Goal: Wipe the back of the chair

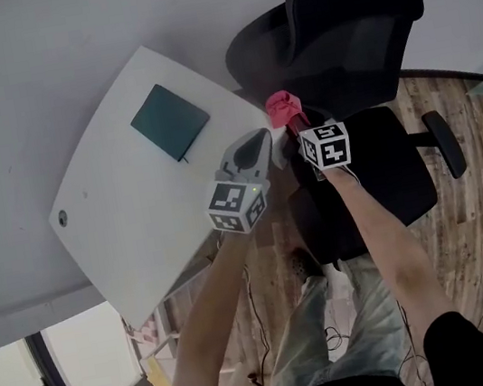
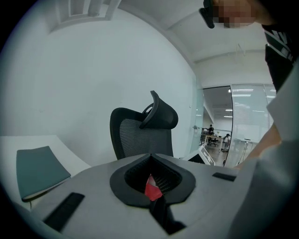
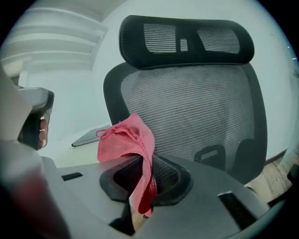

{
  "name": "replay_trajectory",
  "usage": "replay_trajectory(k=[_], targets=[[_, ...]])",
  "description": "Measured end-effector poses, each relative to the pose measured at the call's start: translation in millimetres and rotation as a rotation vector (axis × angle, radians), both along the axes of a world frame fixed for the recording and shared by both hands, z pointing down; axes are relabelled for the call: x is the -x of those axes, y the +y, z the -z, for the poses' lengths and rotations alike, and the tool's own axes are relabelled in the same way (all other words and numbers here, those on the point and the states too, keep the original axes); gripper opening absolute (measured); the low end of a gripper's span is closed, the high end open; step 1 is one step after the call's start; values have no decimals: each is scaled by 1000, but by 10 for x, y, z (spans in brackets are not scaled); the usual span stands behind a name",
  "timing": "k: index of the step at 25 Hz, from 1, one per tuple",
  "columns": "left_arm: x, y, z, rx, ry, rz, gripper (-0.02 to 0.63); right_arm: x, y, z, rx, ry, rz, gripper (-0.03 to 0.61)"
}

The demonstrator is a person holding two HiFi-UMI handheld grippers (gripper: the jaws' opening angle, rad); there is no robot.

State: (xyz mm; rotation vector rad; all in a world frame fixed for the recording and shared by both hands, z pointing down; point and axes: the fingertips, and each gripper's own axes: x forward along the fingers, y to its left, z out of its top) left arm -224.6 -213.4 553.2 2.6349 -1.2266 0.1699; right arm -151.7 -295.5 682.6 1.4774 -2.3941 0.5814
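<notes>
A black mesh office chair stands ahead of me, its backrest and headrest filling the right gripper view. My right gripper is shut on a pink-red cloth, which bunches above the jaws and hangs down between them. It hovers in front of the backrest, over the seat, without touching. My left gripper sits just to its left, jaws together. A small red patch shows in the hollow between them; I cannot tell what it is. The chair stands beyond it.
A white table stands to the left with a teal notebook lying on it. The chair's armrest juts out on the right above a wooden floor. Cables lie on the floor near the person's legs.
</notes>
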Motion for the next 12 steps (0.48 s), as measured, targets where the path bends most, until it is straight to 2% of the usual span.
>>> replay_trajectory(k=[6, 12], targets=[[-31, 96, -167, 20, 13, -8, 25, -154, 120, -442, 62, 10, -34, 71], [-38, 137, -275, 39, 30, -5, 25, -254, 265, -897, 166, 42, -52, 70]])
